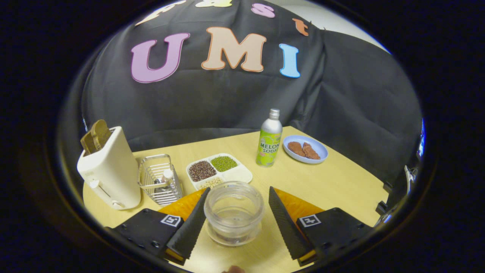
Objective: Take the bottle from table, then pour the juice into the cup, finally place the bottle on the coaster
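Standing between the spread fingers of the gripper, which touch nothing, a clear round plastic cup sits mouth-up on the pale wooden table. Beyond it lies a white divided tray of beans, with a wire basket and a cream toaster off to one side. Farther still, the green-labelled silver bottle stands upright, cap up, reading "MELON SODA", just beside a blue plate with brown food.
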